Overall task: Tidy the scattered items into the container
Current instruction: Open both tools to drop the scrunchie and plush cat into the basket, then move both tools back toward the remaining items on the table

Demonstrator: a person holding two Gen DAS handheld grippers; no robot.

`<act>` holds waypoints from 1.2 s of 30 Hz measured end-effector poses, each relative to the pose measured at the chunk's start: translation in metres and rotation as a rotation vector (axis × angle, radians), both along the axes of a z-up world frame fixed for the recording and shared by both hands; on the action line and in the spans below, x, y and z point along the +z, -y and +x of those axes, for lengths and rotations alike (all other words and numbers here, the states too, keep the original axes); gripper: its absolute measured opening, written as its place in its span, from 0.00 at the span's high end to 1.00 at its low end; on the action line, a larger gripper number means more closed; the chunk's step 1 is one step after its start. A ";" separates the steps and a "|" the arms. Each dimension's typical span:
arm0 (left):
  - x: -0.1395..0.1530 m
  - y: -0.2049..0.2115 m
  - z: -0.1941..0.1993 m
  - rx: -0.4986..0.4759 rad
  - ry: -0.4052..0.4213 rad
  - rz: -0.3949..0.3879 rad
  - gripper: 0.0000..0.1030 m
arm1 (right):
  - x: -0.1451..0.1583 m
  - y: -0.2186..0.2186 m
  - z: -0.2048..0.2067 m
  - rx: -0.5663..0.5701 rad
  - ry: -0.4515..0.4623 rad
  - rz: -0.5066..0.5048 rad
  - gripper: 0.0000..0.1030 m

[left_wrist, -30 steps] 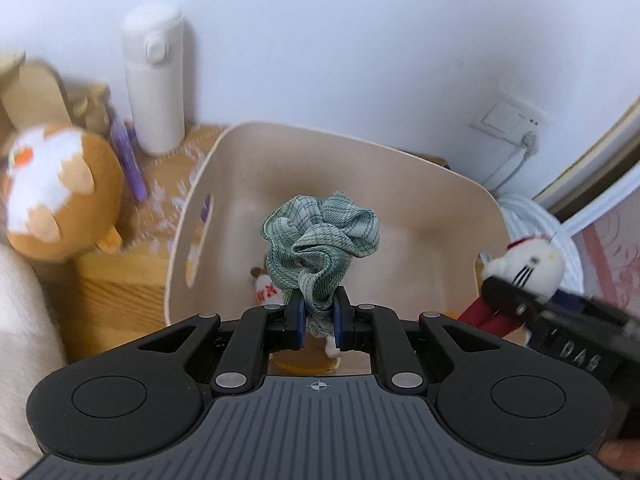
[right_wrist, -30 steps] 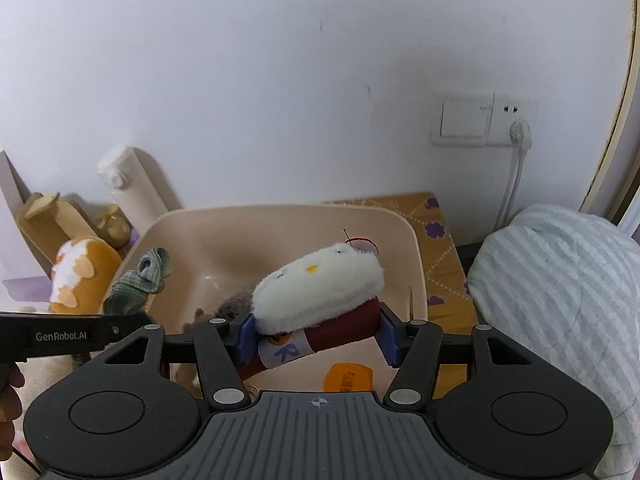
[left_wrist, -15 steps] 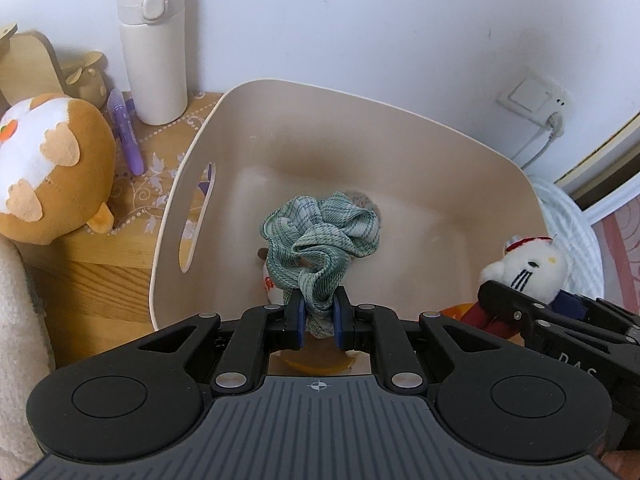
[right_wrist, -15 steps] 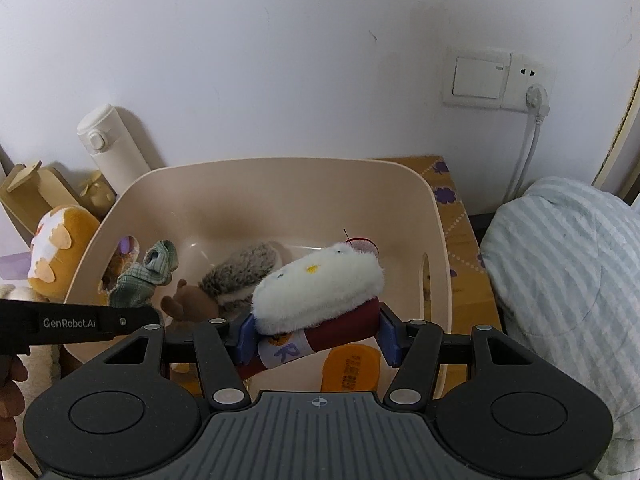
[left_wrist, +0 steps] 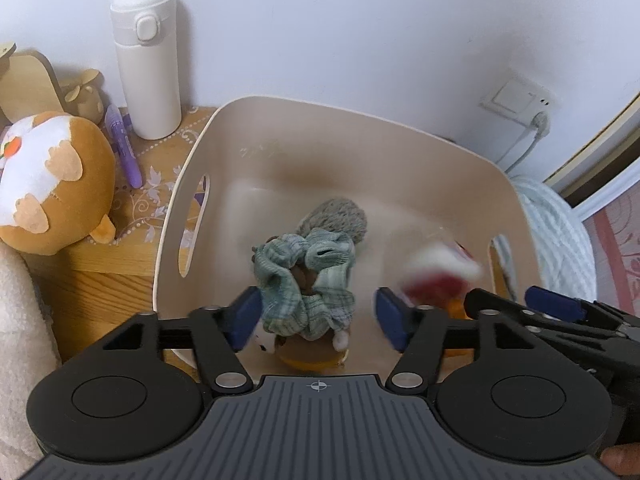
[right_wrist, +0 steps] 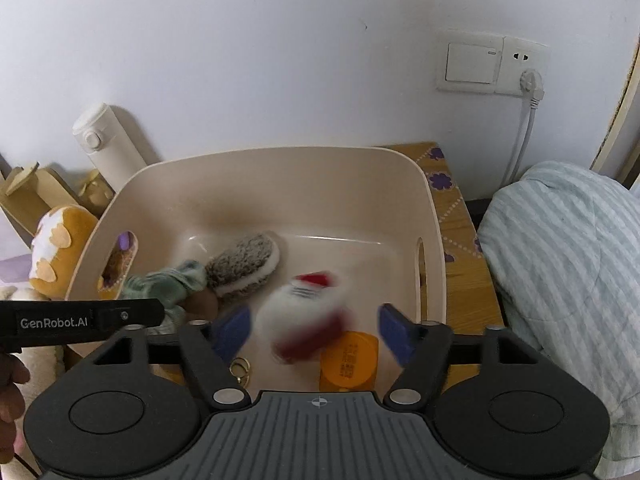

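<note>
Left gripper (left_wrist: 318, 314): jaws spread wide, holding nothing, poised above the near part of the bin.
Right gripper (right_wrist: 314, 330): jaws spread wide, nothing clamped, also over the bin; seen from the left wrist view as a black frame with blue pads at lower right.
Green scrunchie (left_wrist: 306, 284): free between the left jaws, just clear of the left pad, well apart from the right one; draped over other small toys inside the bin. Beyond the left jaw tip in the right wrist view (right_wrist: 168, 284).
White and red plush (right_wrist: 308, 316): blurred, loose between the right jaws, touching neither pad; whether resting on the bin floor or in the air cannot be told. To the right of the left jaws in the other view (left_wrist: 438, 274).
Beige bin (left_wrist: 360, 152): open top, slot handles in both side walls, directly ahead of and under both pairs of jaws.
Grey fuzzy toy (right_wrist: 244, 264): lying in the bin beyond the right gripper's left jaw, next to the scrunchie.
Orange lid-like item (right_wrist: 350, 360): on the bin floor, below the right jaws, close to the right pad.
White flask (left_wrist: 146, 60): upright outside the bin, far left beyond the left jaws.
Orange plush (left_wrist: 52, 184): outside the bin, left of the left jaws.
</note>
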State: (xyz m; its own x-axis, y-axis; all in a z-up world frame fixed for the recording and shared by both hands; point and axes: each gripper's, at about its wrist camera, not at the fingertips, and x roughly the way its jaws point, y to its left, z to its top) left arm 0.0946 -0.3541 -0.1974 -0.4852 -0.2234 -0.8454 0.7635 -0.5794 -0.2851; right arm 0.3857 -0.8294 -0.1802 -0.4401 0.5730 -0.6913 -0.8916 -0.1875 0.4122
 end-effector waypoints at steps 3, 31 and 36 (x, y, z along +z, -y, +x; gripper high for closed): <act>0.006 -0.004 0.003 -0.004 -0.004 -0.007 0.32 | 0.008 0.004 0.004 -0.070 -0.019 0.018 0.12; -0.015 -0.083 0.109 0.055 0.117 0.179 0.20 | 0.005 0.099 0.010 -0.457 -0.140 -0.074 0.00; -0.041 -0.094 0.133 0.120 0.186 0.268 0.20 | -0.014 0.110 0.004 -0.511 -0.160 -0.141 0.00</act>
State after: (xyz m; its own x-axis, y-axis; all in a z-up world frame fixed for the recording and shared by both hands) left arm 0.2273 -0.2604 -0.2381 -0.3012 -0.0273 -0.9532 0.8749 -0.4055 -0.2649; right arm 0.3896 -0.9390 -0.1946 -0.2360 0.6476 -0.7245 -0.7791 0.3195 0.5394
